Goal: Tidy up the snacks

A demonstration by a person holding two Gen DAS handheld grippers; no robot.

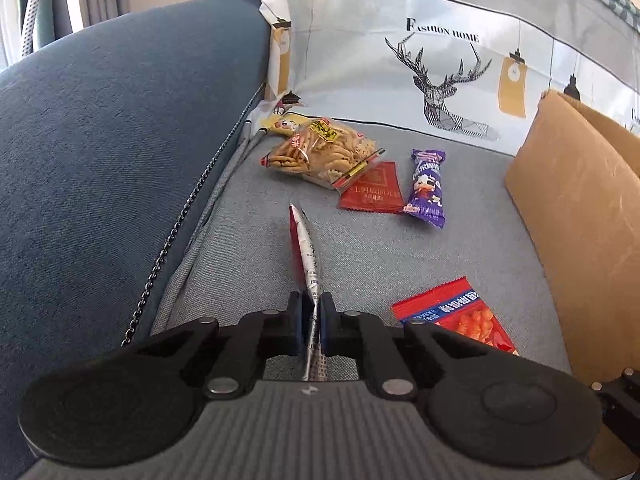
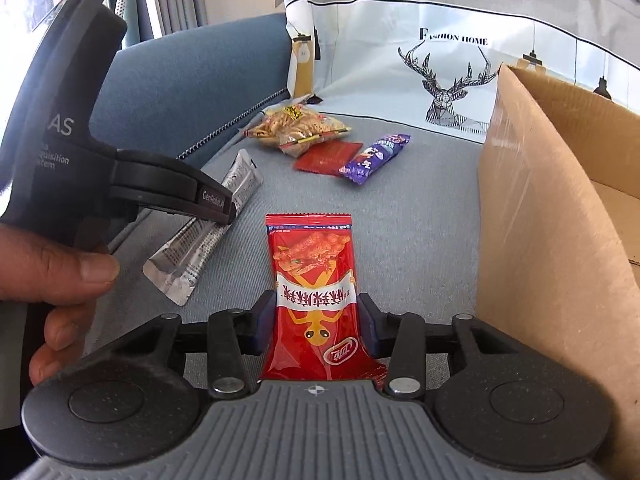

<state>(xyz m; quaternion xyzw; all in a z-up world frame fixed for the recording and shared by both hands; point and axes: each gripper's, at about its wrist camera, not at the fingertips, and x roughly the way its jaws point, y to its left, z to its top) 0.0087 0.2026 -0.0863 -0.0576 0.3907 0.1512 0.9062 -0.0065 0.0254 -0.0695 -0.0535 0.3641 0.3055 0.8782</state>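
My left gripper [image 1: 311, 312] is shut on a thin silver packet [image 1: 306, 248], held edge-on above the grey sofa seat [image 1: 380, 264]; the same packet shows in the right wrist view [image 2: 208, 232], clamped in the left gripper [image 2: 224, 210]. My right gripper [image 2: 316, 312] is open, its jaws on either side of a red snack packet [image 2: 314, 276] that lies flat on the seat; this packet also shows in the left wrist view [image 1: 456, 316]. A clear bag of biscuit sticks [image 1: 320, 152], a flat red sachet [image 1: 372, 192] and a purple candy wrapper [image 1: 428, 188] lie farther back.
An open cardboard box [image 2: 560, 208] stands on the seat at the right, also in the left wrist view [image 1: 580, 208]. The blue sofa armrest [image 1: 120, 140] rises at the left. A cloth printed with a deer [image 1: 440, 60] covers the sofa back.
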